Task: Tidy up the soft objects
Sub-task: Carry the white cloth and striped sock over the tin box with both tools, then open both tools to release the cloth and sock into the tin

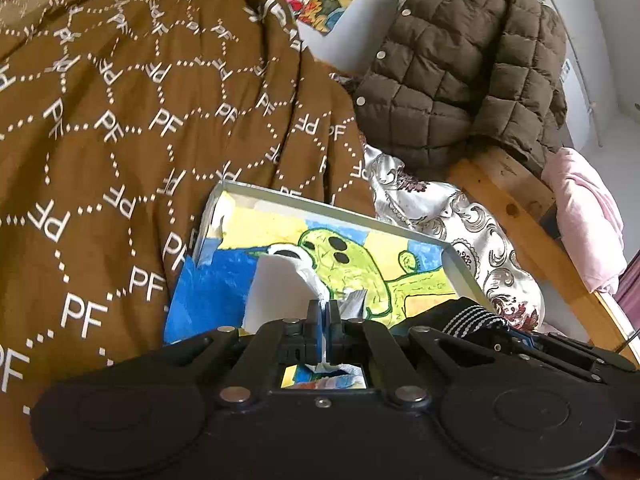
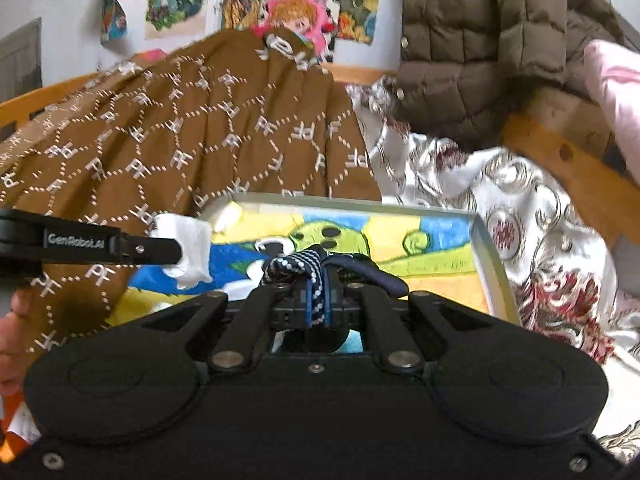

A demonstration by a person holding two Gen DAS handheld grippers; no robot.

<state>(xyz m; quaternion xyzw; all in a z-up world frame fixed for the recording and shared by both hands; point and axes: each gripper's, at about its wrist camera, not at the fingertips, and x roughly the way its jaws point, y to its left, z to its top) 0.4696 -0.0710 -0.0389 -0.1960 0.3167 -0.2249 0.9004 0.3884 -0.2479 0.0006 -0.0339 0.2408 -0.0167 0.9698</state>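
My left gripper (image 1: 324,307) is shut on a crumpled white sock (image 1: 280,280), held just above a shallow grey tray (image 1: 332,205). The tray's bottom shows a painted green creature on blue and yellow. In the right wrist view my right gripper (image 2: 318,280) is shut on a navy sock with white dots (image 2: 298,268), also over the tray (image 2: 494,252). That view shows the left gripper (image 2: 178,250) reaching in from the left with the white sock (image 2: 190,240). The navy sock (image 1: 474,316) shows at the lower right of the left wrist view.
A brown blanket printed "PF" (image 1: 120,128) is heaped left of and behind the tray. Silver patterned fabric (image 1: 460,216) lies to its right, by a wooden bed rail (image 1: 516,200). A quilted brown jacket (image 1: 460,64) and a pink cloth (image 1: 588,212) hang there. A hand (image 2: 12,320) shows lower left.
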